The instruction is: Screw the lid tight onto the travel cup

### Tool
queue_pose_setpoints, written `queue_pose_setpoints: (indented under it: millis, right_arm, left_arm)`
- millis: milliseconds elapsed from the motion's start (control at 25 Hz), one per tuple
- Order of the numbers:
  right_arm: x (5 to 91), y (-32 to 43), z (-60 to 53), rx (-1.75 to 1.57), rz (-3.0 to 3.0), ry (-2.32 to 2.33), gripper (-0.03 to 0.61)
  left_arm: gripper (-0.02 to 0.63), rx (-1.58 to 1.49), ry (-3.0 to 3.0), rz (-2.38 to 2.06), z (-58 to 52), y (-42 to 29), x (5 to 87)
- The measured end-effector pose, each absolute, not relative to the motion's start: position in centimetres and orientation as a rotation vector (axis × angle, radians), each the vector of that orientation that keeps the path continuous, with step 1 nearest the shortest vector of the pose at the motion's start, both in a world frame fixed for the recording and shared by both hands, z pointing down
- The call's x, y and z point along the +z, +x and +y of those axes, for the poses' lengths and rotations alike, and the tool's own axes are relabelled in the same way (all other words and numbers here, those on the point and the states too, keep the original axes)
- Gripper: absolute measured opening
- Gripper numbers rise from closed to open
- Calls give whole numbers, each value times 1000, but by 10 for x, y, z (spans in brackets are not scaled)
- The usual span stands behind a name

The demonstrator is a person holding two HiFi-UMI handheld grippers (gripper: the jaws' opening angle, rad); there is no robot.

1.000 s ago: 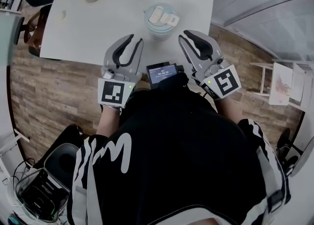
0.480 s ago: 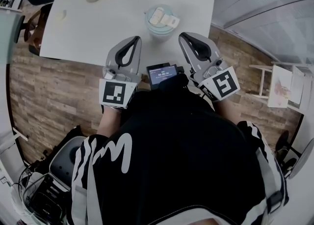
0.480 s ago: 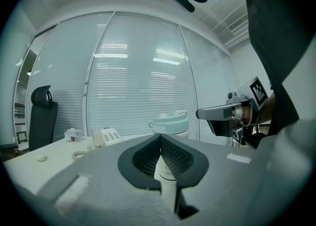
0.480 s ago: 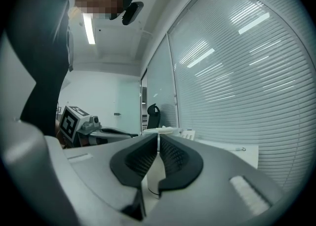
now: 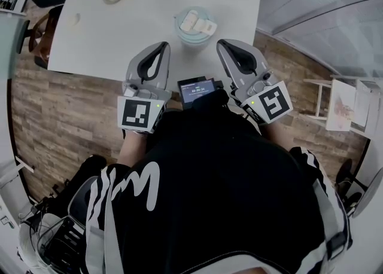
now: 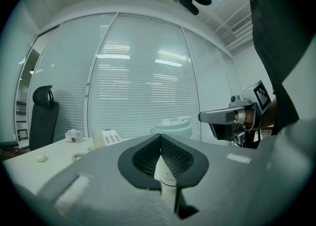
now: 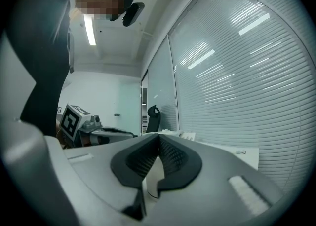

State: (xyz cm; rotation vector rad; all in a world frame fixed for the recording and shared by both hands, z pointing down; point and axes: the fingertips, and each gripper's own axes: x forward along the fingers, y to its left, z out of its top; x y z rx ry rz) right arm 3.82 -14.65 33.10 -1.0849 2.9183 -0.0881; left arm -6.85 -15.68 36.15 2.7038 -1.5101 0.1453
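Both empty. left gripper (image 5: pixel 164 45) is pressed together; right gripper (image 5: pixel 221 43) has just been closing on nothing and is now pressed together too. travel cup (image 5: pixel 194 26) stands on the bench (image 5: pixel 108 33) ahead of both grippers, between their lines of aim and clear of both tips. The lid (image 5: pixel 195 20) is already sitting on it. Risks: going in with the jaws together just shoves the cup, so spread first. Twisting the lid with nothing bracing the body probably spins the whole cup. If the lid sits skewed it likely cross-threads, and I can't tell seating from here. The raised white tab on top could also snag a jaw. The head view gives the layout and the lid top. The left gripper view gives the cup side-on just past its tips, with the right gripper off to the right. The right gripper view shows the left gripper's marker cube but no clear cup.
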Motion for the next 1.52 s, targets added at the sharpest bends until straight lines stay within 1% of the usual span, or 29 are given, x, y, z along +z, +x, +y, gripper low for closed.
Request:
queue_pose_setpoints:
  millis: [1120,1520]
  right_arm:
    - [301,37,-141,-22,2874,-1103,0]
    - [298,39,-142,-60,2845,-1103,0]
  left_arm:
    - [2,105,2723,-1523,-155,-69,344]
    - [2,81,2744,-1505,-153,-68,344]
